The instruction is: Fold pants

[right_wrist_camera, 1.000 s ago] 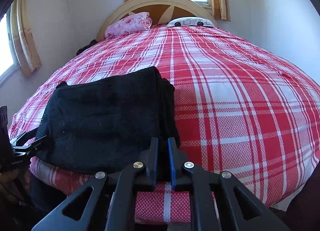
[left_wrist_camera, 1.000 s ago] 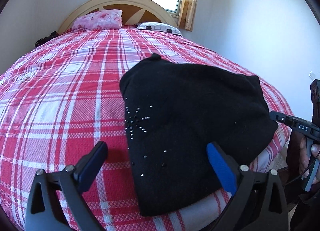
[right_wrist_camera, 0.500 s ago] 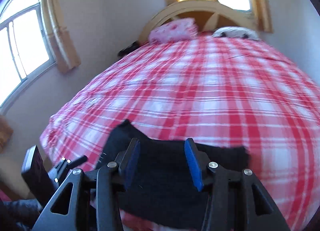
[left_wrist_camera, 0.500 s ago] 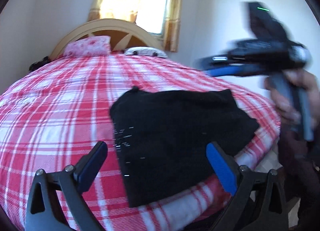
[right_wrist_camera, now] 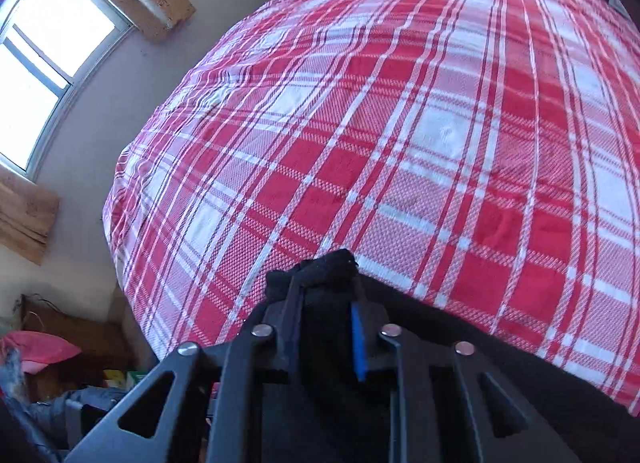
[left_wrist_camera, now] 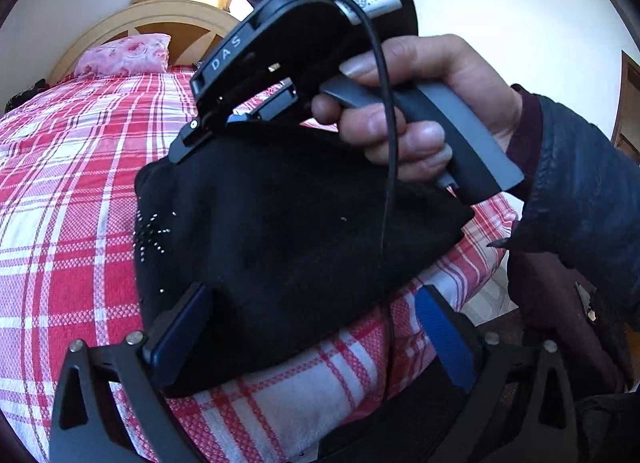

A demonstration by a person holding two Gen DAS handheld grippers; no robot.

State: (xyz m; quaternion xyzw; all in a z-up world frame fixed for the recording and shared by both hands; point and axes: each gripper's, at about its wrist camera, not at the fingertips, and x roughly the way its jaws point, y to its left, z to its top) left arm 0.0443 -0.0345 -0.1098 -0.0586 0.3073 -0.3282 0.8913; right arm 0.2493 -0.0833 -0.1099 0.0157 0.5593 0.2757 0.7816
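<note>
A bed with a red-and-white plaid cover (left_wrist_camera: 60, 223) fills both views, its headboard (left_wrist_camera: 160, 19) and a pink pillow (left_wrist_camera: 124, 55) at the upper left of the left wrist view. The black pants (left_wrist_camera: 280, 223), already folded into a compact slab, lie across the centre of that view near the bed's lower edge. The right gripper (right_wrist_camera: 326, 299), in a person's hand (left_wrist_camera: 420, 115), is closing on the far corner of the pants, a bunch of black cloth pinched between its jaws. The left gripper (left_wrist_camera: 312, 335) hovers at the bottom, jaws wide apart, holding nothing. This looks like the start of another fold; the next move likely calls for lifting that corner and carrying it over.
</note>
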